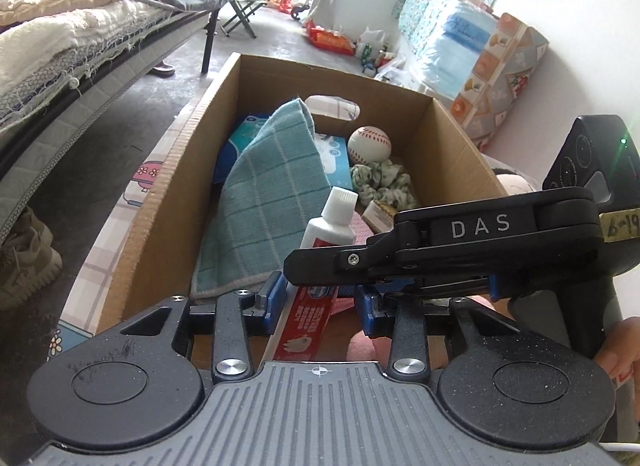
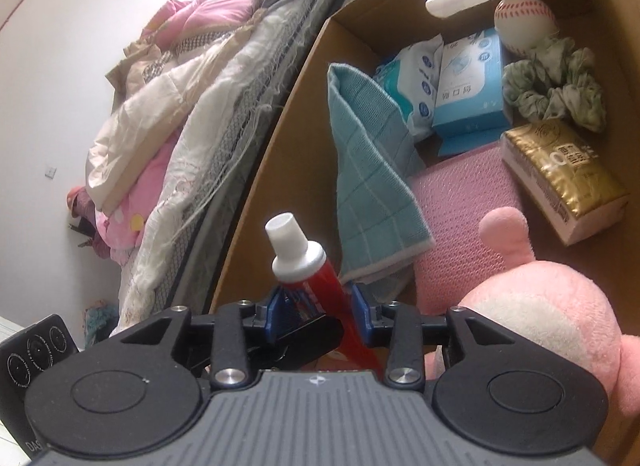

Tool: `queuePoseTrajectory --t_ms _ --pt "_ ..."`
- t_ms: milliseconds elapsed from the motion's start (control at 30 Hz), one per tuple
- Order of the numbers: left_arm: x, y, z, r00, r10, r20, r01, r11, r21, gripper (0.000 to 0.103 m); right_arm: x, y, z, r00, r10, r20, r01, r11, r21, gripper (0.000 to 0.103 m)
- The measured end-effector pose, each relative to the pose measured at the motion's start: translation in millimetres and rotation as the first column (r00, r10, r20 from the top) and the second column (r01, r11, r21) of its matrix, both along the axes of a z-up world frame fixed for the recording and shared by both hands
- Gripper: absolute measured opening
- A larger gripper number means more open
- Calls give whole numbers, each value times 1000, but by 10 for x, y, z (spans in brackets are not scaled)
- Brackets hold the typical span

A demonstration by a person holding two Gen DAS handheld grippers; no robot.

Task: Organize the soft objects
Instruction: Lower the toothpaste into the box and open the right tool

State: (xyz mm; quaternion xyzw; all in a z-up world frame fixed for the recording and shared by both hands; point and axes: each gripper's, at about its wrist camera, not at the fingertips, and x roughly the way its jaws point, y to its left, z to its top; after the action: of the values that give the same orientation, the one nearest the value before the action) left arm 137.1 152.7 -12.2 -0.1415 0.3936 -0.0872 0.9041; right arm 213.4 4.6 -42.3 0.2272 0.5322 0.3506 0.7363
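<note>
A red toothpaste tube (image 1: 328, 234) with a white cap stands upright over the cardboard box (image 1: 168, 201). My right gripper (image 2: 318, 312) has its blue pads against the tube (image 2: 312, 278) just below the cap. My left gripper (image 1: 320, 302) is open around the tube's lower part; the right gripper's black body (image 1: 460, 242) crosses above it. In the box lie a teal checked cloth (image 1: 272, 193), a baseball (image 1: 369, 145), a green scrunchie (image 1: 380, 181), blue wipe packs (image 2: 468, 85), a gold tissue pack (image 2: 560, 181), a pink mat (image 2: 460, 205) and a pink plush toy (image 2: 540, 318).
A bed with rumpled quilts (image 1: 60, 37) runs along the left of the box. Shoes (image 1: 24, 262) sit on the floor beneath it. Bags and packages (image 1: 332, 37) lie on the far floor, and stacked bundles (image 1: 480, 65) stand against the right wall.
</note>
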Motion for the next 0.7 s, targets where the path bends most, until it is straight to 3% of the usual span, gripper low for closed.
queuePoseTrajectory --t_ms 167,367,567,633,700 --pt "-55 24 59 999 7 33 -7 1000 0 37 -14 35 21 1000 14 -7 -14 1000 6 52" --pt "-128 66 131 997 18 70 -17 1000 -6 43 -39 2 94 1000 4 16 -4 1000 11 56" --pt "-264 115 226 991 24 132 -25 1000 5 61 -62 -112 183 999 -23 38 22 1000 8 58" --pt "-311 145 267 987 37 157 -39 999 10 72 -64 -144 227 998 -35 50 34 999 4 59" --pt "-354 185 310 982 48 182 -50 999 7 75 -73 -189 267 997 -43 66 42 999 4 60"
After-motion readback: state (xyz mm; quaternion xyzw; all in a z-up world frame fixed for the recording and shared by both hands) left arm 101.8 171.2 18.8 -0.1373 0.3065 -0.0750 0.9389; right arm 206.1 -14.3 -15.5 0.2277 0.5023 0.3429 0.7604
